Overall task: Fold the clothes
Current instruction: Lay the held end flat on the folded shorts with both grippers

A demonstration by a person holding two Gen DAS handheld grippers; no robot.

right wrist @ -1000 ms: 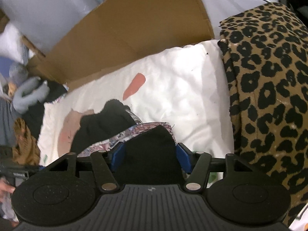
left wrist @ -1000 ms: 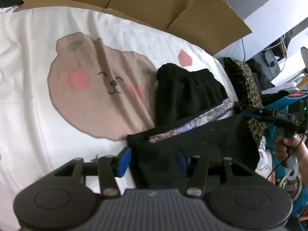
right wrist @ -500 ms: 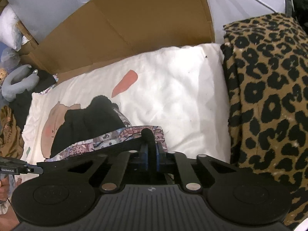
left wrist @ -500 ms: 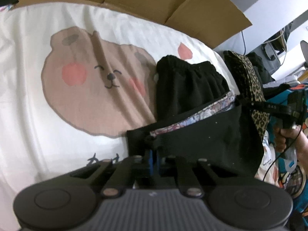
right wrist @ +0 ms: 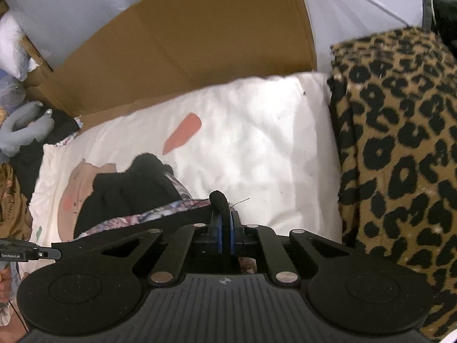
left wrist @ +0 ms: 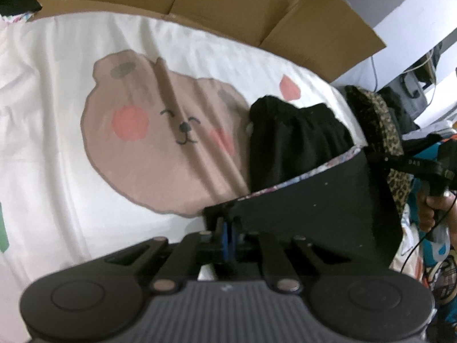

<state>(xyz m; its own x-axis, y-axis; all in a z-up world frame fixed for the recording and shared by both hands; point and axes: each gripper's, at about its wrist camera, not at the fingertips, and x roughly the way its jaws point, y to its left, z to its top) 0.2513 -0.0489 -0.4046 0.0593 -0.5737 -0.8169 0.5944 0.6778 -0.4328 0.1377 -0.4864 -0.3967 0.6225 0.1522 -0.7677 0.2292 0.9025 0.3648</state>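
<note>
— Clamping done? A second ago both sets of fingers stood apart around the hem.

— Yes. My left gripper [left wrist: 228, 233] is now pinched tight on one corner of the black garment [left wrist: 314, 214], and my right gripper [right wrist: 225, 231] is pinched on the other corner, a nub of black cloth bulging above its blue pads. The edge has come up off the bedsheet [left wrist: 57, 157] and hangs taut between my two hands.

— So what does that buy you?

— I'd say a fold is in hand: with both corners held, the lifted edge can be carried over the rest.

— And how does the garment look?

— Black outside, with a floral patterned lining [right wrist: 160, 214] showing along the raised edge. Its gathered far part [left wrist: 294, 140] lies bunched on the sheet, beside the bear print [left wrist: 160, 145], near the leopard-print cloth [right wrist: 400, 157].
</note>
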